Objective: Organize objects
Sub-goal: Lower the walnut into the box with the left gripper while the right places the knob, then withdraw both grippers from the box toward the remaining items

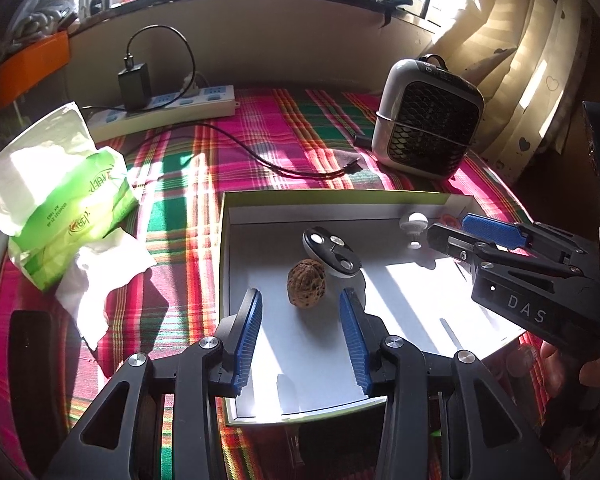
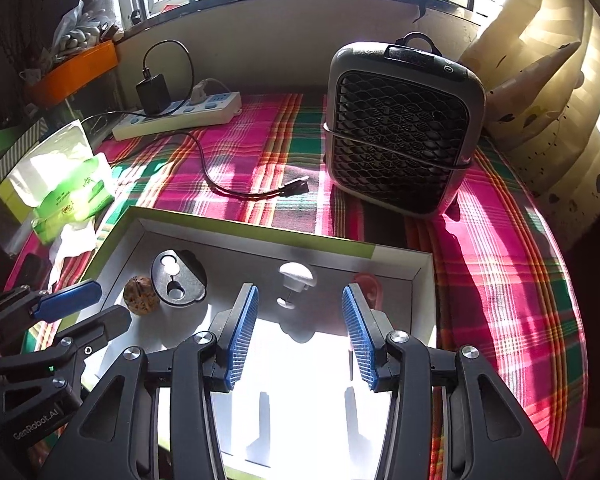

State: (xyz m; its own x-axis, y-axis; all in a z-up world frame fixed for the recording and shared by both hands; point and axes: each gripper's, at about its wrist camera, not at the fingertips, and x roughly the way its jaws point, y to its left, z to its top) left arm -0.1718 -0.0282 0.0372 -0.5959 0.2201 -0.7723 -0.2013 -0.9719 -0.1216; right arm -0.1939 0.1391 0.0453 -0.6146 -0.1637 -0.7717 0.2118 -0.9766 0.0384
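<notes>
Tools are both hanging wide open over the white box (image 1: 230, 264), holding nothing. The left tool (image 1: 300, 340) is sitting just short of the walnut (image 1: 306, 285), which is lying on the box floor with its long side pointing away. The oval black gadget (image 1: 332, 252) is touching the walnut. The right tool (image 2: 300, 332) is facing the white knob (image 2: 296, 280). A fan (image 2: 400, 128), power strip (image 1: 168, 110) and tissue pack (image 1: 68, 208) are resting on the plaid cloth (image 1: 260, 132).

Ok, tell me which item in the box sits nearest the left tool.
The walnut: brown, wrinkled, lying just ahead of the open left tool. The black-and-white oval gadget and the white knob lie further back in the box.
</notes>
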